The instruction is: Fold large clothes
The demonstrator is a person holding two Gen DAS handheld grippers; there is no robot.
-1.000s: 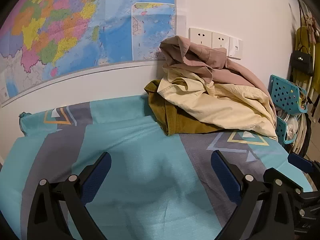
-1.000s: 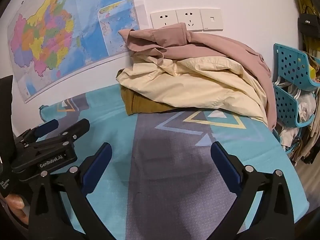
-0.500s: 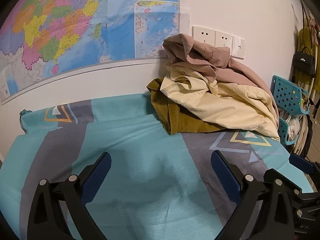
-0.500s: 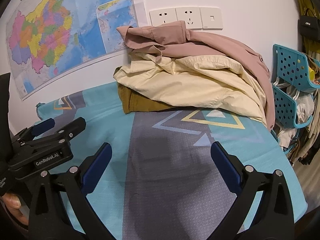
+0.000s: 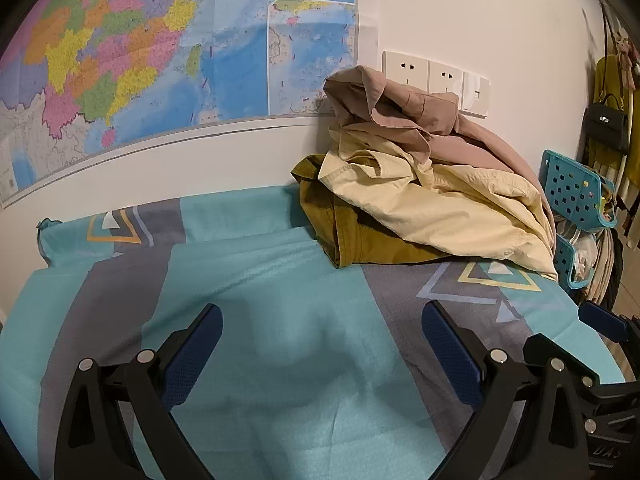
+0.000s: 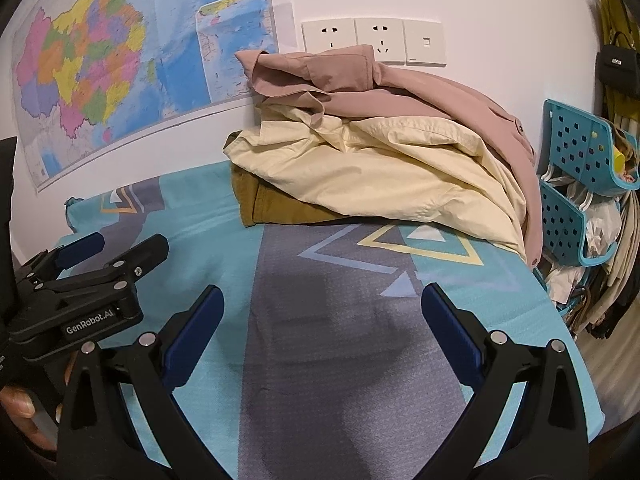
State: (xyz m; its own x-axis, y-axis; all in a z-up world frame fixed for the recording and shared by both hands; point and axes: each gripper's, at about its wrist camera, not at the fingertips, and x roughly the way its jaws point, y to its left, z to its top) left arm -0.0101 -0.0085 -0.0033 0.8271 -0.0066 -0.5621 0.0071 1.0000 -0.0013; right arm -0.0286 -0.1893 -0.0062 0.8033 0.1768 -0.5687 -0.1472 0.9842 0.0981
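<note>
A heap of clothes lies at the back of the bed against the wall: a pink-brown shirt (image 5: 424,120) (image 6: 400,88) on top, a cream shirt (image 5: 440,208) (image 6: 380,176) under it, and an olive-brown garment (image 5: 360,236) (image 6: 276,204) at the bottom. My left gripper (image 5: 322,344) is open and empty above the teal and grey bed cover (image 5: 248,280), short of the heap. My right gripper (image 6: 322,328) is open and empty above the grey stripe of the cover (image 6: 328,360). The left gripper's body (image 6: 80,292) shows at the left of the right wrist view.
A wall map (image 5: 140,60) and wall sockets (image 6: 372,40) are behind the heap. Blue perforated baskets (image 6: 576,168) with hangers and cloth stand past the bed's right edge. A black handbag (image 5: 606,124) hangs at the far right.
Both grippers have moved slightly forward and leftward, so the heap sits a little larger and further right in both views. Both stay open and empty.
</note>
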